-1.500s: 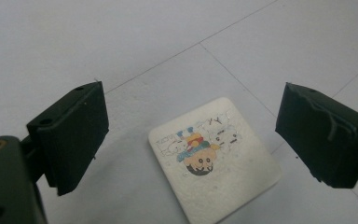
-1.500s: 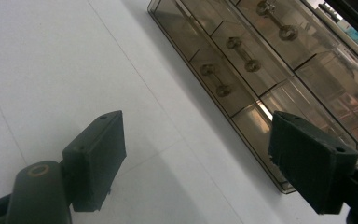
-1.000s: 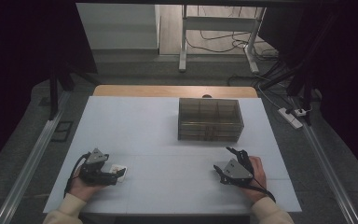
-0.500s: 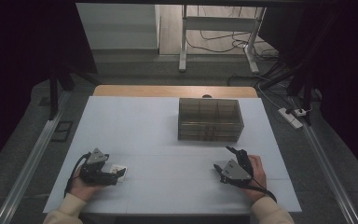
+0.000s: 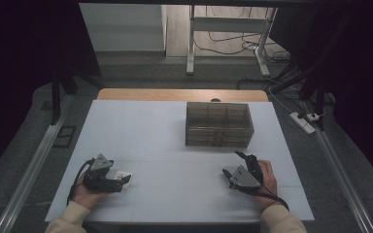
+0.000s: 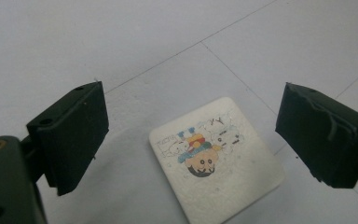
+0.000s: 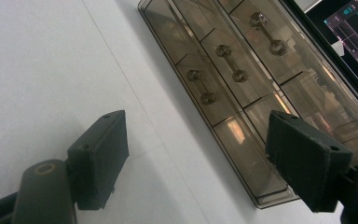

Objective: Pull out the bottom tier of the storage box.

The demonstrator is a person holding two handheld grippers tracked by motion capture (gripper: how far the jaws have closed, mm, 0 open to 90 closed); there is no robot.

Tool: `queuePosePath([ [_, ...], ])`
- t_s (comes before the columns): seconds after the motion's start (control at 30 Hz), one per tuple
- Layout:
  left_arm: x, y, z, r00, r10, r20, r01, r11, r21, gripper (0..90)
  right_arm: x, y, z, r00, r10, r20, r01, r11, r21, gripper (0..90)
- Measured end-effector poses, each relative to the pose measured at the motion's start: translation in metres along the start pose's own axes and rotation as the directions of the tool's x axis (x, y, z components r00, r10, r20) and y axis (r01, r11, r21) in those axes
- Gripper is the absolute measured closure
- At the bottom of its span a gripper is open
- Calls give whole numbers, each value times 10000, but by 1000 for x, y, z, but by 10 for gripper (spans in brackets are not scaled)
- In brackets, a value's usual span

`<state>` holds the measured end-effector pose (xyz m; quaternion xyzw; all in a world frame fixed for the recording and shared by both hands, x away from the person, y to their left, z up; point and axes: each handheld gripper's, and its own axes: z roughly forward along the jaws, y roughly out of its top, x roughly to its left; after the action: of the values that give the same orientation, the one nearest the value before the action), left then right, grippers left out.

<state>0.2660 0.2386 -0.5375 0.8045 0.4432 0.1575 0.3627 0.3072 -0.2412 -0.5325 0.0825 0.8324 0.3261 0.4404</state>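
I am looking at a white table (image 5: 175, 145) in a dark room, where a smoky clear drawer box (image 5: 218, 124) with 3 handles is sitting toward the far right. My left gripper (image 6: 191, 135) is resting near the front left edge, jaws spread wide around a small white cartoon card (image 6: 216, 158) without touching it. My right gripper (image 7: 200, 158) is lying front right, jaws wide apart, facing the box.

A white table (image 5: 175, 141) bears a smoky drawer box (image 5: 218, 124) and a small card (image 5: 123, 177).
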Motion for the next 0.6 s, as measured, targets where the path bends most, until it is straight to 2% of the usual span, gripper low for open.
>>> queuePosePath([
  [0.33, 0, 0, 1, 10000, 27, 25, -27, 10000, 57, 93, 2, 0, 7, 9994, -219, 262, 223, 9997, -142, 214],
  [0.6, 0, 0, 1, 10000, 20, 22, -20, 10000, 59, 93, 2, 1, 13, 9990, -371, 268, 375, 9992, -154, 218],
])
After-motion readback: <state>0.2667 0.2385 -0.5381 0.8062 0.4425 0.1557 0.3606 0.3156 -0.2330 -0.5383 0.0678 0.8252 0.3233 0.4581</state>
